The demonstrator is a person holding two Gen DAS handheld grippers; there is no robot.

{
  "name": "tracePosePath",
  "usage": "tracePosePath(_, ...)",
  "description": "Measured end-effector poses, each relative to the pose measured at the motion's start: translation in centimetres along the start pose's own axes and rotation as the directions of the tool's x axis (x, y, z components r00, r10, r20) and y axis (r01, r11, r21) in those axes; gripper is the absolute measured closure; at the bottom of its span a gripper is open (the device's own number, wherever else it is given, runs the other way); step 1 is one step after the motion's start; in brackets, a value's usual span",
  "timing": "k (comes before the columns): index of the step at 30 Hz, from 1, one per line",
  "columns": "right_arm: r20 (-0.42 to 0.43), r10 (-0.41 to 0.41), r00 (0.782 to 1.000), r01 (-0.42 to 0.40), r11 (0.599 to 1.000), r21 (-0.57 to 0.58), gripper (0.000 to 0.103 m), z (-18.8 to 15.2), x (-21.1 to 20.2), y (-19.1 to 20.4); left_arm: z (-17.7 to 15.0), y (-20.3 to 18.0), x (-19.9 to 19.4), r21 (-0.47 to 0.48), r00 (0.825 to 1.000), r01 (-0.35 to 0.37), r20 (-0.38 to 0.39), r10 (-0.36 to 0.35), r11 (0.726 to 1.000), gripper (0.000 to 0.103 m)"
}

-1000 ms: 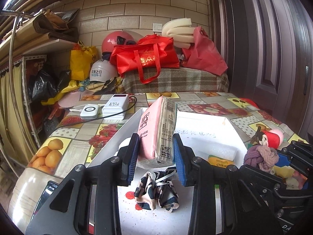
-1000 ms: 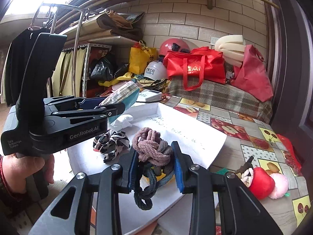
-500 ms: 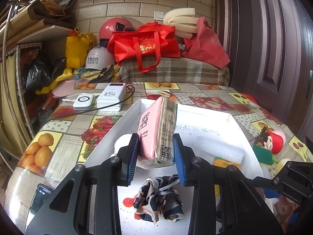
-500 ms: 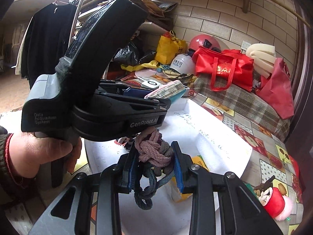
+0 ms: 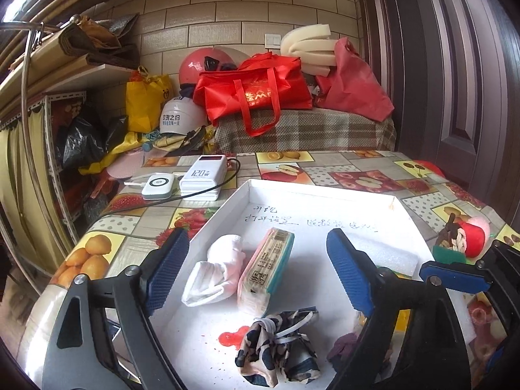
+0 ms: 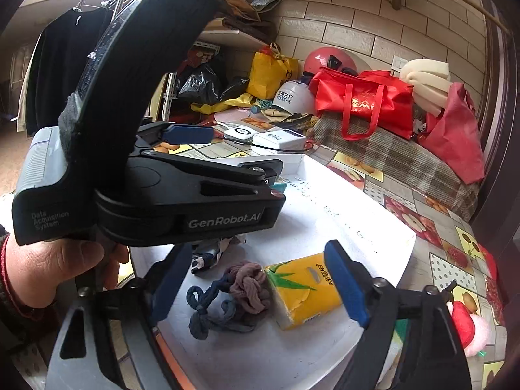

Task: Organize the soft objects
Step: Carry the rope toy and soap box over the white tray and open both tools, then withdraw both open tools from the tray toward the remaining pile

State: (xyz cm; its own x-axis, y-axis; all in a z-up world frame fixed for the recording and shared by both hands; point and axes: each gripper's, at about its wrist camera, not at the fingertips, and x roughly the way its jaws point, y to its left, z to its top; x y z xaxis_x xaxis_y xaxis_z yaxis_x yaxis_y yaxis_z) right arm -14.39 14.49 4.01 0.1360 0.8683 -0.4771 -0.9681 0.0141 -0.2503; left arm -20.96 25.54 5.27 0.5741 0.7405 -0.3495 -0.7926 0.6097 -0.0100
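Left claw: our left gripper (image 5: 258, 269) has just been opening; its blue-padded jaws now stand wide and grip nothing, with the pink-and-teal soft tissue pack (image 5: 265, 269) lying free between them.
Right claw: our right gripper (image 6: 260, 284) has also just been opening; it stands wide and empty over the knotted mauve and blue fabric rope (image 6: 234, 295).
Where the soft things are: both lie inside the shallow white cardboard tray (image 5: 325, 195). The pink pack rests beside a rolled white sock (image 5: 214, 271); the rope touches a yellow tissue pack (image 6: 305, 287). A crumpled black-and-cream patterned cloth (image 5: 279, 341) sits near the tray's front.
Still outside: a red-and-pink plush toy (image 5: 468, 235) waits on the fruit-print tablecloth (image 5: 97, 253), just beside the tray.
Step in hand: we judge both releases done.
Next move: probably we lift clear, then reach our right gripper to the plush toy, closing gently.
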Motion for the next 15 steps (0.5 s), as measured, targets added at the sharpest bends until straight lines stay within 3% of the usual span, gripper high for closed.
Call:
tracePosePath(5,0.009,-0.014,1.000,0.013,0.999,0.033,0.018,0.0,-0.1,-0.7,0.0,0.0,-0.4,0.000,1.000,-0.011,0.027,0.011,1.000,0.000)
tracePosePath(15,0.023,-0.036,0.999,0.034,0.996,0.086,0.018,0.0,-0.4,-1.5,-0.1,0.4,-0.8,-0.019,0.999,-0.022,0.045,0.023,1.000,0.000)
